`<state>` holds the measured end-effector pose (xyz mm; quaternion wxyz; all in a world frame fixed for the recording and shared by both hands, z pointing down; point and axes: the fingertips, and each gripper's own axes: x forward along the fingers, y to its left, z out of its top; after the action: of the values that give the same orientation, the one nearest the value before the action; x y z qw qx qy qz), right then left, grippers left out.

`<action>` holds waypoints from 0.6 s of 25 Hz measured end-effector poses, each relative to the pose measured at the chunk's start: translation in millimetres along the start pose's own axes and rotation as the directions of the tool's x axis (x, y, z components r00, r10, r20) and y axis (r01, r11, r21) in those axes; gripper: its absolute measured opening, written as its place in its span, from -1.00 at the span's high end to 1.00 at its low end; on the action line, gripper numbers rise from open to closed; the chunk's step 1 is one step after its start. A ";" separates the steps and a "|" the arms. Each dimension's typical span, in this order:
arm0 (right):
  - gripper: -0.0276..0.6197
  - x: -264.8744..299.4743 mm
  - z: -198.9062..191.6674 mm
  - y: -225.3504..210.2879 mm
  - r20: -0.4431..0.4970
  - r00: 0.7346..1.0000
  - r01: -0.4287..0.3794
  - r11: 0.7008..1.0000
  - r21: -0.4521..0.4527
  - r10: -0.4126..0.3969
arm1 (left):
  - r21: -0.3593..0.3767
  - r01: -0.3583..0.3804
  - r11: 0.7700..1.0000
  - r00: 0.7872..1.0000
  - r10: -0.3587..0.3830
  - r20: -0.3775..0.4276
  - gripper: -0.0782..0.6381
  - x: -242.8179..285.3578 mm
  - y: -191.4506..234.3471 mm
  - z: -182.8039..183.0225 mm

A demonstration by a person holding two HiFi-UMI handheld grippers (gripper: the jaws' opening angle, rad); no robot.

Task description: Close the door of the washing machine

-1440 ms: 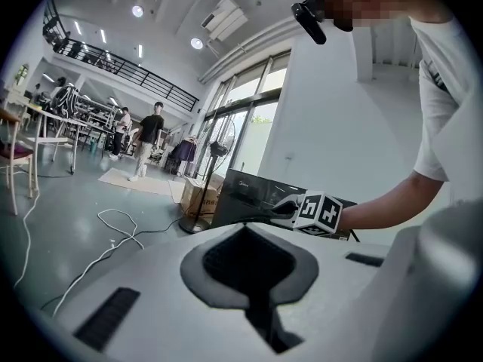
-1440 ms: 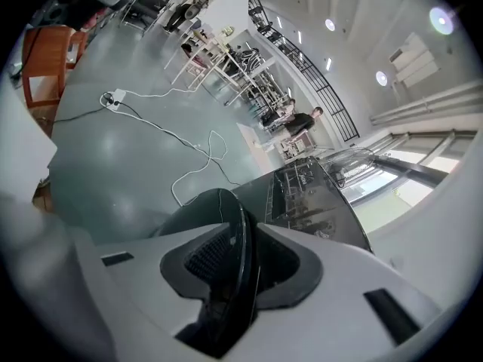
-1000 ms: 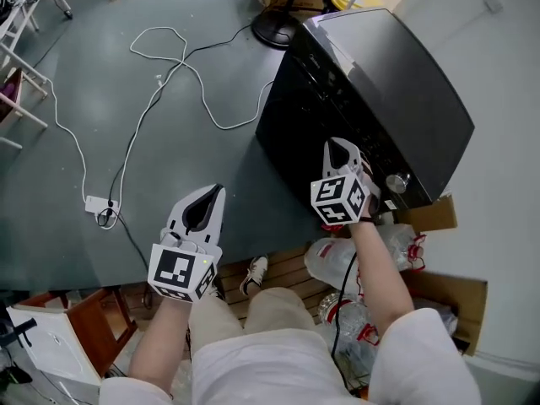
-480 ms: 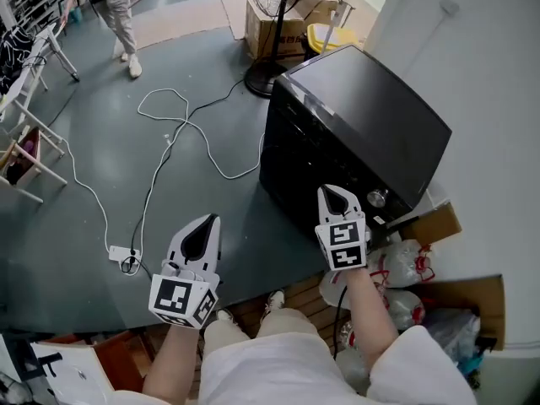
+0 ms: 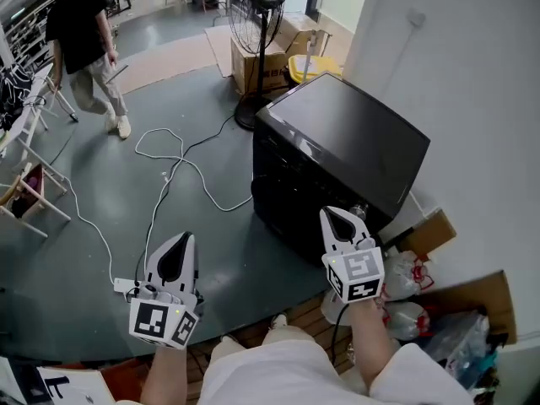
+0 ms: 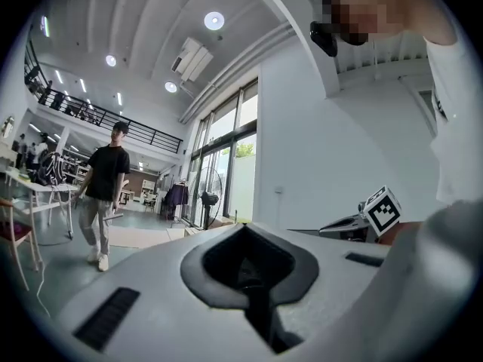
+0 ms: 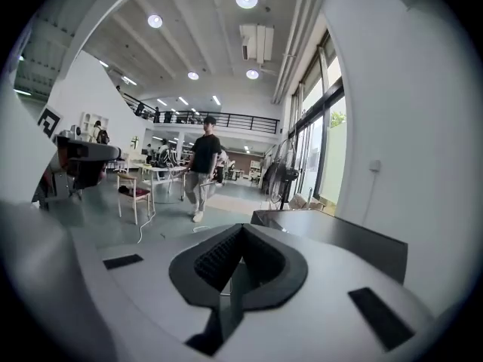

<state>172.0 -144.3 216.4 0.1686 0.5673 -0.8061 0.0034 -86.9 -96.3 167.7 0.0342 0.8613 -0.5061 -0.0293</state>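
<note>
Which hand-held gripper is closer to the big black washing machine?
The right. The right hand-held gripper is just in front of the washing machine, at its near corner. The left hand-held gripper is farther off, out over the grey floor.

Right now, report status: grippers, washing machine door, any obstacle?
Left gripper and right gripper: jaws shut, empty. Black box-shaped washing machine: top door down, closed. Nothing blocks it; white cable lies on floor beside.

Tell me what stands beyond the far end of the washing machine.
A standing fan, a cardboard box and a yellow object. The washing machine hides the yellow object's lower part and the floor there.
</note>
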 end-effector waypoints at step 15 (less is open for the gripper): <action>0.92 -73.6 20.0 -56.3 0.102 0.991 0.072 0.991 0.111 -0.083 | 0.050 -0.135 0.990 0.987 0.130 0.096 0.77 -44.5 11.7 44.4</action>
<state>240.3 -101.1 166.8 0.0945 0.6058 -0.7899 0.0099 -122.5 -64.4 125.2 -0.0118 0.8240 -0.5640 -0.0527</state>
